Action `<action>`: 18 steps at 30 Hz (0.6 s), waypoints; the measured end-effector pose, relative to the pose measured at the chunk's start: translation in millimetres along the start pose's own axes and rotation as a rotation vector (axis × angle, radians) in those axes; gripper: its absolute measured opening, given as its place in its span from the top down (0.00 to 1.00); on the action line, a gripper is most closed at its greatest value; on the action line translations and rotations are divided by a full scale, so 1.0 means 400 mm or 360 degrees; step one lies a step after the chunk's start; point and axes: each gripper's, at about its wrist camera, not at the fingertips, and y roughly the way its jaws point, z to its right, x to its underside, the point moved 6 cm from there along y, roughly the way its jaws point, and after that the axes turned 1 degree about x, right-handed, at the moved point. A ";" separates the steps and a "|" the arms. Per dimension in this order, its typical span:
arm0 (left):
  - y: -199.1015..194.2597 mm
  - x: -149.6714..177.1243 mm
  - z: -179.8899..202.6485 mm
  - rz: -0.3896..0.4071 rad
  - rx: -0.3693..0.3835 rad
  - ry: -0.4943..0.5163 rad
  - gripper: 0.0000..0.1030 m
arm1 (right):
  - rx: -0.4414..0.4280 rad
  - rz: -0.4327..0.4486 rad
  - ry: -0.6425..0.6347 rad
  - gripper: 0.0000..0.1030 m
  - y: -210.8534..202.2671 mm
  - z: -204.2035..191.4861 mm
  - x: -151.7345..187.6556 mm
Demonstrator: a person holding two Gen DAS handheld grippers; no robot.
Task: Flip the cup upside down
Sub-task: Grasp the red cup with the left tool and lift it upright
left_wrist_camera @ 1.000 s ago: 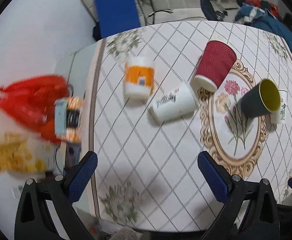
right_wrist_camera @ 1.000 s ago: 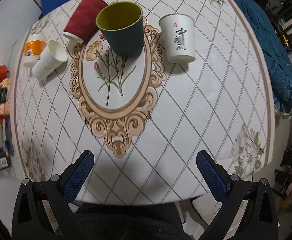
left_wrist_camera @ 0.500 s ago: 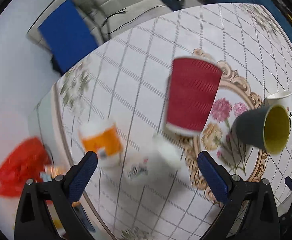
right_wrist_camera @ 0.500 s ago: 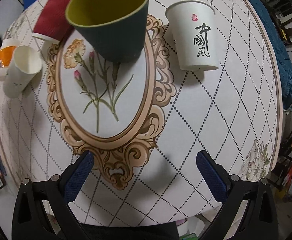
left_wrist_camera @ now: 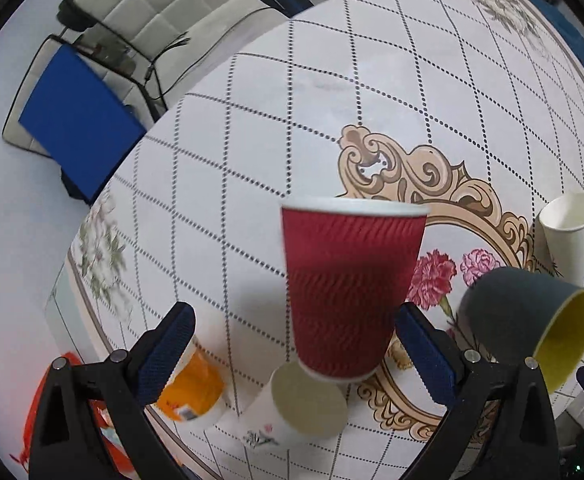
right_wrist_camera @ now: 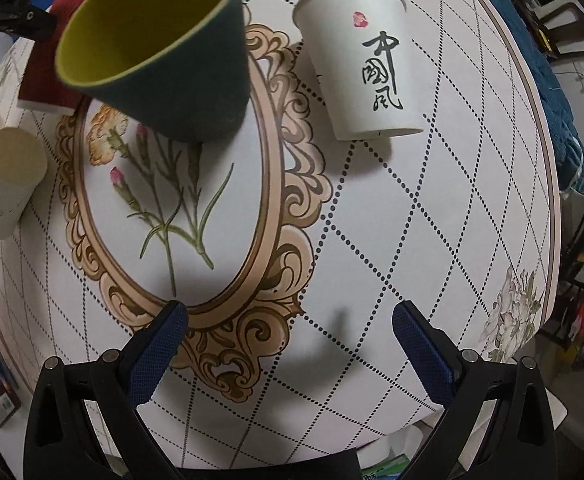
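Observation:
A red ribbed paper cup (left_wrist_camera: 347, 292) stands upright on the patterned table, just ahead of and between the open fingers of my left gripper (left_wrist_camera: 292, 332), not touching them. A dark green cup with yellow inside (right_wrist_camera: 160, 52) stands upright, also in the left wrist view (left_wrist_camera: 531, 328). A white cup with black calligraphy (right_wrist_camera: 363, 68) stands upright beside it, also in the left wrist view (left_wrist_camera: 569, 236). My right gripper (right_wrist_camera: 290, 336) is open and empty over the table, short of the green cup. The red cup (right_wrist_camera: 48, 72) shows behind the green cup.
A plain white paper cup (left_wrist_camera: 295, 408) and an orange-labelled cup (left_wrist_camera: 192, 384) stand near the left table edge. A blue chair (left_wrist_camera: 80, 120) and a grey sofa (left_wrist_camera: 164, 8) lie beyond the table. A teal cloth (right_wrist_camera: 551, 80) hangs off the right edge.
My left gripper has moved in toward the red cup, which now sits between its fingers. My right gripper has moved closer to the green and white cups. Both stay open.

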 end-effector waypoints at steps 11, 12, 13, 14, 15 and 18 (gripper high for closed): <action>0.061 -0.051 0.056 -0.0048 0.0075 0.0102 0.03 | 0.0039 -0.0028 0.0040 0.00 0.017 0.022 -0.020; 0.069 -0.052 0.061 -0.0057 0.0094 0.0102 0.09 | 0.0041 -0.0029 0.0044 0.00 0.017 0.025 -0.022; 0.076 -0.054 0.064 -0.0066 0.0100 0.0102 0.15 | 0.0041 -0.0030 0.0047 0.00 0.018 0.027 -0.024; 0.082 -0.054 0.068 -0.0074 0.0103 0.0103 0.17 | 0.0040 -0.0033 0.0052 0.00 0.022 0.036 -0.027; 0.085 -0.056 0.070 -0.0070 0.0093 0.0101 0.17 | 0.0040 -0.0033 0.0054 0.00 0.023 0.038 -0.029; 0.089 -0.057 0.064 -0.0052 0.0100 0.0074 0.19 | 0.0045 -0.0030 0.0053 0.00 0.030 0.047 -0.029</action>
